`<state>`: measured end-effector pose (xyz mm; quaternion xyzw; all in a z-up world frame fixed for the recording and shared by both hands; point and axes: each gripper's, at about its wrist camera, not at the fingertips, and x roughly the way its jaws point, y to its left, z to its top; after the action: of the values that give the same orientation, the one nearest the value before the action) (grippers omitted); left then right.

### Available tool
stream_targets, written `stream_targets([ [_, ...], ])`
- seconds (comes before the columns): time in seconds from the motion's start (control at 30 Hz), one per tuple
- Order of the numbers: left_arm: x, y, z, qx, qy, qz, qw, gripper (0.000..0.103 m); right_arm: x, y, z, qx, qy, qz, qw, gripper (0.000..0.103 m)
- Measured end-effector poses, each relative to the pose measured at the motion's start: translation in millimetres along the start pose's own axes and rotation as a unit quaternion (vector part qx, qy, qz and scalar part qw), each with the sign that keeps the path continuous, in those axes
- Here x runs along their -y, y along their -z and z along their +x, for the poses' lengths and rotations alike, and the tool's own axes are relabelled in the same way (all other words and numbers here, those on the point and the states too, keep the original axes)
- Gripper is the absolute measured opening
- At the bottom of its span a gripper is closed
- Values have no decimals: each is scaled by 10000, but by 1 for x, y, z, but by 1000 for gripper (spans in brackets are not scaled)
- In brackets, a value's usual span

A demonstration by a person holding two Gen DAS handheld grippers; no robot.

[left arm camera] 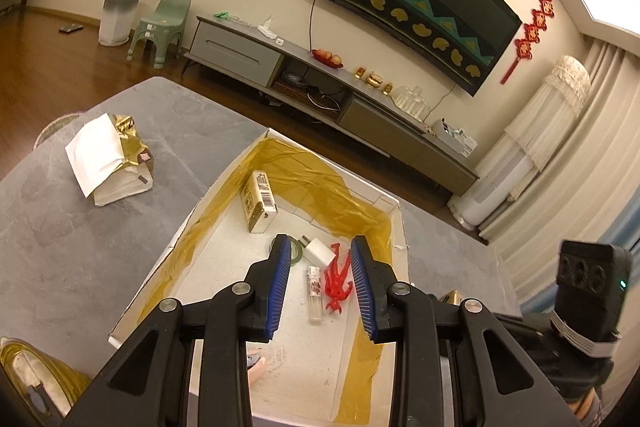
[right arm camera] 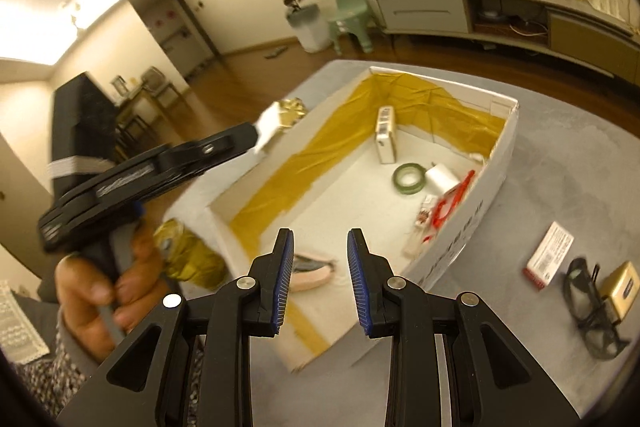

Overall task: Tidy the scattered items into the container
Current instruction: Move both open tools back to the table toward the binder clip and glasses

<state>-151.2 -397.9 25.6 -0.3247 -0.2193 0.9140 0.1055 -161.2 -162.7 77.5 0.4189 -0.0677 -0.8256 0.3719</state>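
Note:
A white box (left arm camera: 182,227) lined with gold foil stands on the grey table (left arm camera: 60,247). Inside lie a cream carton (left arm camera: 259,201), a green tape roll (right arm camera: 409,179), a white charger (left arm camera: 319,251), a clear lighter (left arm camera: 315,293), a red figure (left arm camera: 338,281) and a pink item (right arm camera: 314,273). My left gripper (left arm camera: 319,241) hangs open and empty above the box's near half. My right gripper (right arm camera: 320,233) is open and empty over the box's near corner. Outside the box (right arm camera: 460,239), to its right, rest a red-and-white packet (right arm camera: 550,255), black glasses (right arm camera: 592,303) and a small gold box (right arm camera: 620,285).
A white-and-gold package (left arm camera: 108,159) lies on the table left of the box. A crumpled gold wrapper (right arm camera: 192,259) sits by the box's near-left corner. A hand (right arm camera: 100,287) holds the left gripper's handle. A TV cabinet (left arm camera: 320,83) and green stool (left arm camera: 160,27) stand beyond.

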Motion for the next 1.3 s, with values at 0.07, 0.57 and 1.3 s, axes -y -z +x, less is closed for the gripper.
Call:
stream_targets([
  [0.07, 5, 2, -3, 5, -26, 62, 10000, 33, -2, 13, -10, 158, -121, 28, 9998, 31],
  [0.57, 62, 33, -14, -53, 449, 832, 9955, 33, 3, 95, -51, 936, -165, -98, 9954, 32],
  [1.3, 224, 150, 50, -1414, 1436, 2400, 9496, 33, 130, 165, -163, 1188, 1117, 1251, 9787, 32],
])
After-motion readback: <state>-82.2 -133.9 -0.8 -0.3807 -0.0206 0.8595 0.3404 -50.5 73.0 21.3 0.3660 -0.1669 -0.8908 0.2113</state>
